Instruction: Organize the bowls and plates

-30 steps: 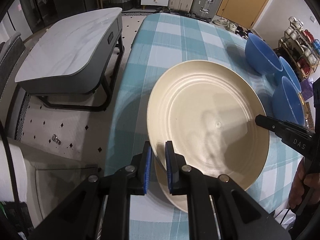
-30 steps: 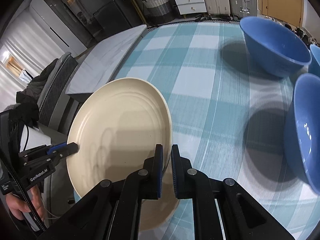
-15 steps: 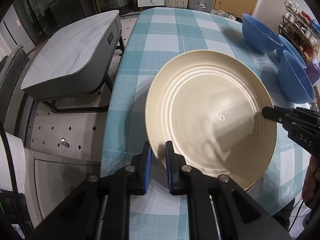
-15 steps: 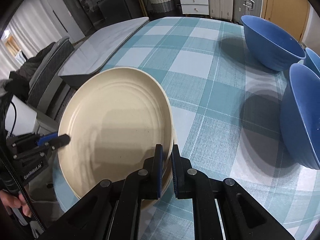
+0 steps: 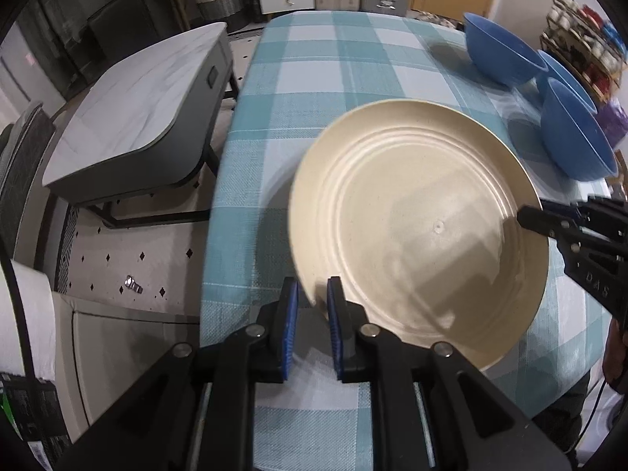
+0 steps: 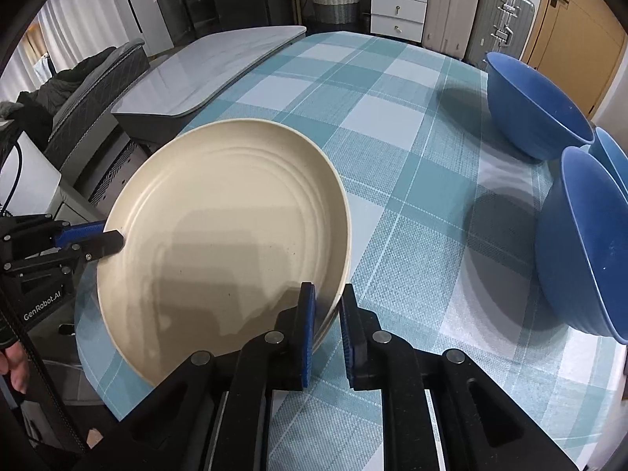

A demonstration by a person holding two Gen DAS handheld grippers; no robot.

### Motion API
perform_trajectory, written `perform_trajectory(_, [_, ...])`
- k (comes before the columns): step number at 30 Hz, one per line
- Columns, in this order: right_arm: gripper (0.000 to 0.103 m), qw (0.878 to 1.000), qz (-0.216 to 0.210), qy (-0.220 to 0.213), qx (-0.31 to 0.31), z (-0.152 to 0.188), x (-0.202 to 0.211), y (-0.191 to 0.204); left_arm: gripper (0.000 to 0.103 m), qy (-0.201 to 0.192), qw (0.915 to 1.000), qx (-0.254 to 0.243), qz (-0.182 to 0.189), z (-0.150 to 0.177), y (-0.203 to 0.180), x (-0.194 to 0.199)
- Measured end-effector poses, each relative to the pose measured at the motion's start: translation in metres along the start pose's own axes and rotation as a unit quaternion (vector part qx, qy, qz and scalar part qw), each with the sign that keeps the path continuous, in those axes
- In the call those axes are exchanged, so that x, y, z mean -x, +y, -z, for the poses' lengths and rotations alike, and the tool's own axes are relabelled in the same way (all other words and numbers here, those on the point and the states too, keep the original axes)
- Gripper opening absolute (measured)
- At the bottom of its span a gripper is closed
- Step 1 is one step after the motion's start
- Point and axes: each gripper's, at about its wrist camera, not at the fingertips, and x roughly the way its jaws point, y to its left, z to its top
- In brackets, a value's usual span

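Note:
A cream plate [image 5: 416,227] [image 6: 223,227] lies near the front corner of the checked tablecloth [image 5: 337,78], on a second plate of which only a sliver of rim [image 6: 329,324] shows. My left gripper [image 5: 312,290] [image 6: 114,239] straddles its left rim. Its jaws are opening, and a gap shows beside the blue pads. On the opposite rim my right gripper [image 6: 327,289] [image 5: 526,218] is opening too, with the rim loose between the pads. Three blue bowls [image 5: 502,55] [image 5: 577,137] [image 5: 565,74] stand along the right edge, also in the right wrist view [image 6: 533,114] [image 6: 581,243] [image 6: 612,153].
A grey low table [image 5: 129,117] [image 6: 212,66] stands beside the tablecloth's left edge, with tiled floor [image 5: 129,243] below. A shelf of jars [image 5: 581,31] is behind the bowls. Suitcases [image 6: 502,23] and drawers [image 6: 396,4] line the far wall. A hand [image 6: 11,369] holds the left gripper.
The plate came down from a tilt and now lies flat on the lower plate. Both grippers sank with it, and their jaws now stand a little wider around the rim.

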Motion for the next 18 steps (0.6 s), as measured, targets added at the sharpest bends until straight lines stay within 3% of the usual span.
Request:
perform_trajectory(10, [0.018,0.998,0.037,0.010,0.041,0.001,-0.007,0.012,0.016,-0.009,0.9999,0.010,0.009,-0.002,0.001,0.005])
perform_trajectory(18, [0.020,1.000,-0.008,0.018,0.005,-0.001,-0.006,-0.006,0.022,0.007,0.9995,0.022,0.023,-0.001,0.009,-0.006])
